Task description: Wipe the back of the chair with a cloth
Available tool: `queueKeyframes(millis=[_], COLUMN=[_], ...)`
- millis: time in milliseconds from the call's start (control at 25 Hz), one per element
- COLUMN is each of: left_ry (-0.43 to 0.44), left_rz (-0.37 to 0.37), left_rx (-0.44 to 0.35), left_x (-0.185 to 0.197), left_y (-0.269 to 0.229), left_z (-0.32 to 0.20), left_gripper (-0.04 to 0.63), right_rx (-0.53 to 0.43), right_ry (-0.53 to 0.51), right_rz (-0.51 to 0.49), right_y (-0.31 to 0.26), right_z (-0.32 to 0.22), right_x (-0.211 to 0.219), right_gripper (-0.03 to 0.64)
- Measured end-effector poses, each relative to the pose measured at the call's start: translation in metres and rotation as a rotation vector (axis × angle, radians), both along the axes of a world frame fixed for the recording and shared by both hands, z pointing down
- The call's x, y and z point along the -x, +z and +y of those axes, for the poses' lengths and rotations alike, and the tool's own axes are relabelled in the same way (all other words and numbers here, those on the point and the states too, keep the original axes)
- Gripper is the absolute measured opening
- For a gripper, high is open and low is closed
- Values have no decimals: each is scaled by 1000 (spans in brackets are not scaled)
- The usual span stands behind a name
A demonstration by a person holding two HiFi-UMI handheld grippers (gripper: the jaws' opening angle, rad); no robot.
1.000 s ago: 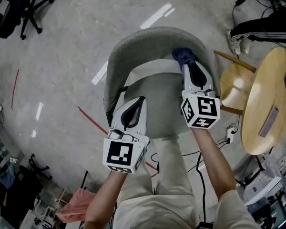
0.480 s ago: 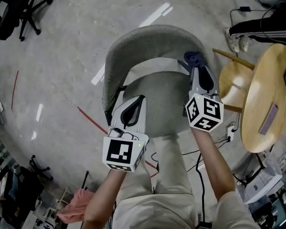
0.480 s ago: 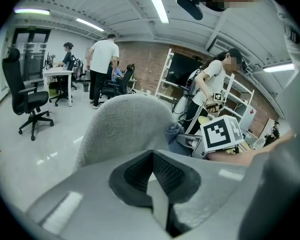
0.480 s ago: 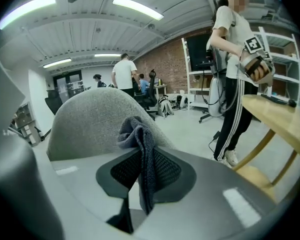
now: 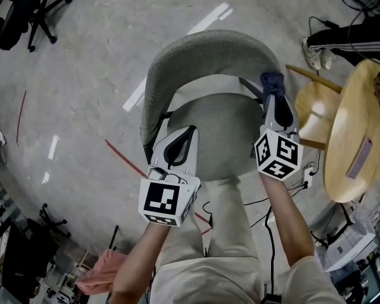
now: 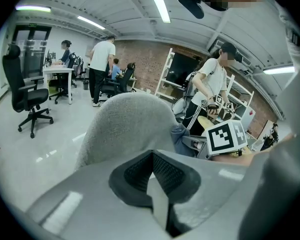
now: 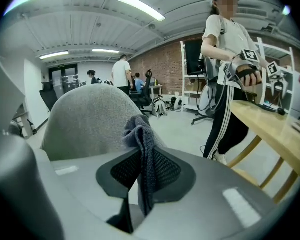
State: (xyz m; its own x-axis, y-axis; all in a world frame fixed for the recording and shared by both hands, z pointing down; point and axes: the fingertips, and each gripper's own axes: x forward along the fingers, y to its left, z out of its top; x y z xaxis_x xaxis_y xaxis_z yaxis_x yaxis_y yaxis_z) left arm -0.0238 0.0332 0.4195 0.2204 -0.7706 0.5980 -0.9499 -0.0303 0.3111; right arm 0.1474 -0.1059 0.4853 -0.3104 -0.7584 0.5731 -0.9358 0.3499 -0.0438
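The grey upholstered chair has a curved back (image 5: 206, 50) that wraps round its seat (image 5: 210, 126). My right gripper (image 5: 274, 94) is shut on a dark blue cloth (image 5: 272, 81), which rests at the right end of the back's rim. In the right gripper view the cloth (image 7: 141, 134) hangs bunched between the jaws of that gripper (image 7: 140, 156), with the chair back (image 7: 87, 120) just behind. My left gripper (image 5: 189, 133) hovers over the seat's left front, shut and holding nothing. In the left gripper view, this gripper (image 6: 152, 155) points at the chair back (image 6: 125, 126).
A round wooden table (image 5: 358, 138) and a wooden stool (image 5: 313, 109) stand close on the right. A person in striped trousers (image 7: 230, 84) stands beyond them. A black office chair (image 5: 19, 8) is far left. Cables (image 5: 266, 215) lie on the floor near my legs.
My right gripper has slid the cloth to the right along the chair back's rim, from the rear right to the right end. The left gripper has barely moved.
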Motion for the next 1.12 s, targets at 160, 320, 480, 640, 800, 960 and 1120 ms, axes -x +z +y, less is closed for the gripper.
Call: queueKeyframes(millis=[160, 320, 480, 640, 800, 960, 1120], left_ry=[3, -19, -33, -57, -82, -107, -128], left_rz=[-5, -9, -7, -9, -22, -26, -33], left_rx=[-1, 3, 4, 5, 0, 6, 13], left_x=[6, 14, 18, 27, 37, 45, 55], left_y=[0, 2, -1, -3, 0, 2, 6], left_z=[7, 15, 21, 31, 43, 54, 67], left_gripper=[0, 0, 0, 0, 0, 0, 1], right_rx=[-37, -68, -64, -35, -3, 33, 84], right_ry=[-104, -238, -353, -484, -603, -729, -867], right_rz=[-30, -57, -94, -136, -168, -204, -225], right_y=[-19, -33, -39, -37, -28, -18, -7], right_z=[13, 32, 50, 73, 98, 124, 156], right_x=[17, 45, 74, 108, 139, 168, 195], right_gripper=[75, 75, 75, 75, 75, 75, 75])
